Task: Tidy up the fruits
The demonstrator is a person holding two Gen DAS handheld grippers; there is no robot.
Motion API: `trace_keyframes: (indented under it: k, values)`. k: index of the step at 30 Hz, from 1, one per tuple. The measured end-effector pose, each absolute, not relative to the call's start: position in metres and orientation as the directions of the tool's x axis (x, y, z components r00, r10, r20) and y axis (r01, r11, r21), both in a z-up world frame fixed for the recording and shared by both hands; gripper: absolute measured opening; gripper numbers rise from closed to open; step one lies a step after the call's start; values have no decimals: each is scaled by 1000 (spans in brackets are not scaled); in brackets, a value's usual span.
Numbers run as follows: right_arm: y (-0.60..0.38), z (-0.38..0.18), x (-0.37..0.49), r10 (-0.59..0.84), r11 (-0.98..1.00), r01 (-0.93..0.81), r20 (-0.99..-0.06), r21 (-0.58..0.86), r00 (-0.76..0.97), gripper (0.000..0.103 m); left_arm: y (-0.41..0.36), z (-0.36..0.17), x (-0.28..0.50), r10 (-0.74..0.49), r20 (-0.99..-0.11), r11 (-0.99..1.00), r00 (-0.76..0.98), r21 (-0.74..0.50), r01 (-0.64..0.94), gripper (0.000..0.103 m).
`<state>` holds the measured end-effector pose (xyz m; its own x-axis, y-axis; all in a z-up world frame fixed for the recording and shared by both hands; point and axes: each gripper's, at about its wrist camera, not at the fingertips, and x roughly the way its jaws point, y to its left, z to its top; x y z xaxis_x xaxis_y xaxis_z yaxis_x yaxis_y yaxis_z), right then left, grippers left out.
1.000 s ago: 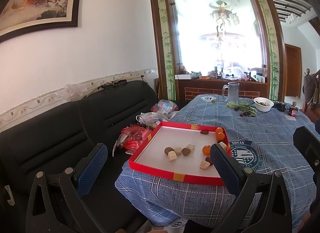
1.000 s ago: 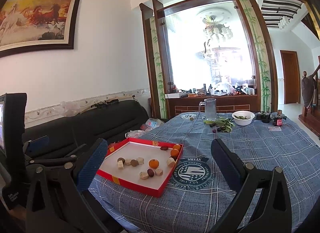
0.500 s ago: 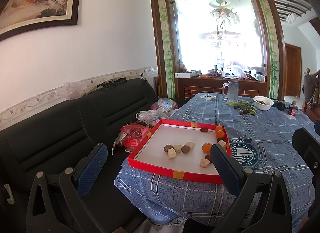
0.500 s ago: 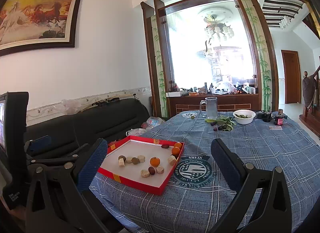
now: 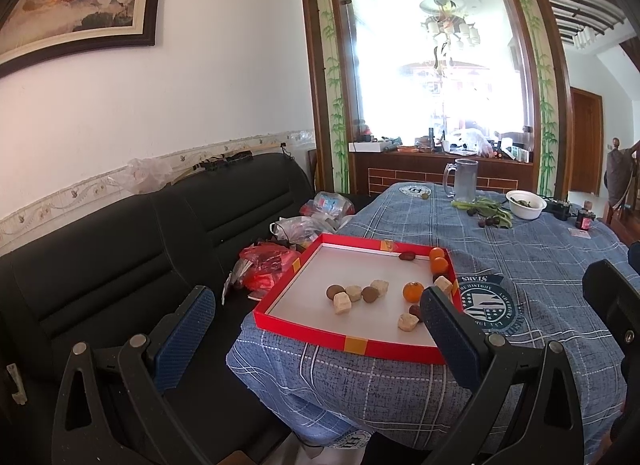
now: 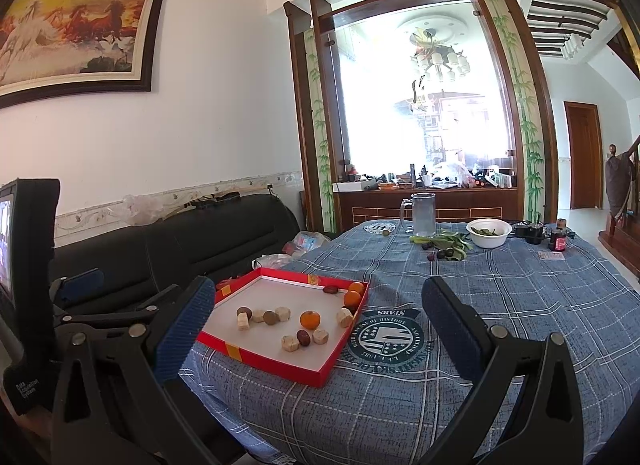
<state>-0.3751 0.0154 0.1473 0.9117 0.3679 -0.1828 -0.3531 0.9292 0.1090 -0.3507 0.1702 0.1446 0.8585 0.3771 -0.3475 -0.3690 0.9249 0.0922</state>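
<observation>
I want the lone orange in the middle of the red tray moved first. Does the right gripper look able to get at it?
Probably yes. The right gripper is open and empty, and the orange sits with bare tray floor around it in the red tray. Only the low rim lies between; a dark fruit lies nearby.

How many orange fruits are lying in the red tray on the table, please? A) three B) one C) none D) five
A: the red tray holds three orange fruits, two together at its far right corner and one alone nearer the middle, among pale and brown pieces.
</observation>
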Motion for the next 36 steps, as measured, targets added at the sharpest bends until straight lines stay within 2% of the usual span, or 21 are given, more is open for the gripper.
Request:
trace_keyframes:
  k: [36]
  values:
    - [9, 146, -376, 379, 925, -366, -185, 100, 907, 103, 163, 140, -348, 335, -383, 940, 861, 76, -332, 103]
